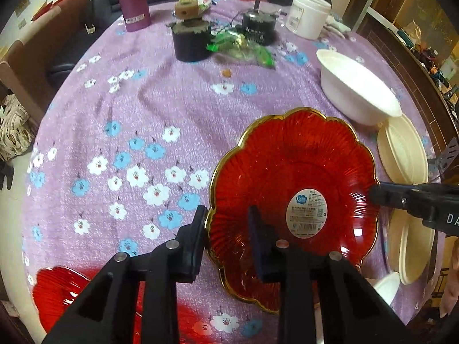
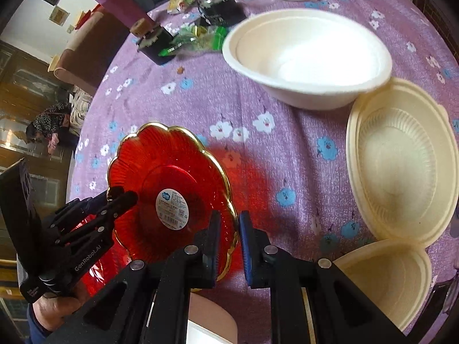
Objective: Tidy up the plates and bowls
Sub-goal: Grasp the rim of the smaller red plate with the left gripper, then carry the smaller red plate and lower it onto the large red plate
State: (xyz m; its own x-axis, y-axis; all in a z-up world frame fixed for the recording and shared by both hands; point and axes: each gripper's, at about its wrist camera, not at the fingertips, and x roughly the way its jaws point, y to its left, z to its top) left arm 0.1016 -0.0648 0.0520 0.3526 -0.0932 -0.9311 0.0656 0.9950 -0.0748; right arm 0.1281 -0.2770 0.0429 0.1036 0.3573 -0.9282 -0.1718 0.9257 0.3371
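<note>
Plate, red glass, gilt scalloped rim, likely stiff, slick, fragile; lifted off counter near its right edge, left gripper and right gripper each clamped on opposite rim.

Bright, even daylight. Strong fisheye bending and dark vignette at corners. Specular glints on red plate; red cast thrown through it onto purple tablecloth. White bowl nearly blown out. Far clutter and bowl rims smeared by motion blur.
</note>
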